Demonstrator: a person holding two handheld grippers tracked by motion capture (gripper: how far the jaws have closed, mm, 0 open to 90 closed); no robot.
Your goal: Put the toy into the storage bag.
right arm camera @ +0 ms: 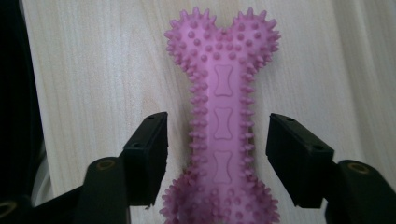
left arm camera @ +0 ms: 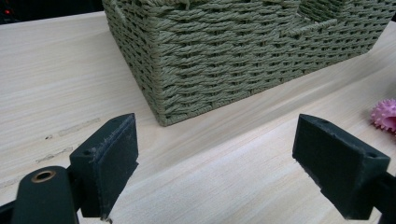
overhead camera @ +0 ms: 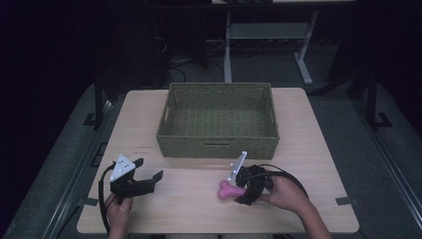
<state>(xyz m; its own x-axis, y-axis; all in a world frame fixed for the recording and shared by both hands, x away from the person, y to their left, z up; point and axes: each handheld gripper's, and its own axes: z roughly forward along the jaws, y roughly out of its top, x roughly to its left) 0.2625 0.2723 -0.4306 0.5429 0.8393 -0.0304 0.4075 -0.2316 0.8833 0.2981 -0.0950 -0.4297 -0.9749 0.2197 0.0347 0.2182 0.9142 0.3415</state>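
1. My right gripper [overhead camera: 244, 186] sits low over the near right part of the table [overhead camera: 318, 149], its jaws spread wide to either side of the pink bone toy [overhead camera: 228, 189] and pointing left along it.
2. In the right gripper view the pink bone toy [right arm camera: 223, 126] lies flat on the pale wood, running lengthways straight up between my jaws. Its shaft, with three small bone shapes pressed into it, passes through the gap, and its knobbly far end lies beyond the pads.
3. There is clear wood on both sides of the shaft, so neither pad touches the toy — the right gripper [right arm camera: 217, 135] is open around it, gripping nothing.
4. My right hand [overhead camera: 287, 193] holds that gripper from the right, with its black cable looping above my knuckles.
5. My left gripper [overhead camera: 148, 172] hovers near the table's near left corner, held by my left hand [overhead camera: 118, 206]. Its jaws are wide apart and hold nothing.
6. In the left gripper view my left gripper [left arm camera: 215, 149] points at the near corner of the green woven basket [left arm camera: 243, 51] — a spiky pink tip of the toy shows at the right edge.
7. The basket [overhead camera: 219, 144] stands at the middle of the table, behind both grippers, well apart from the toy.
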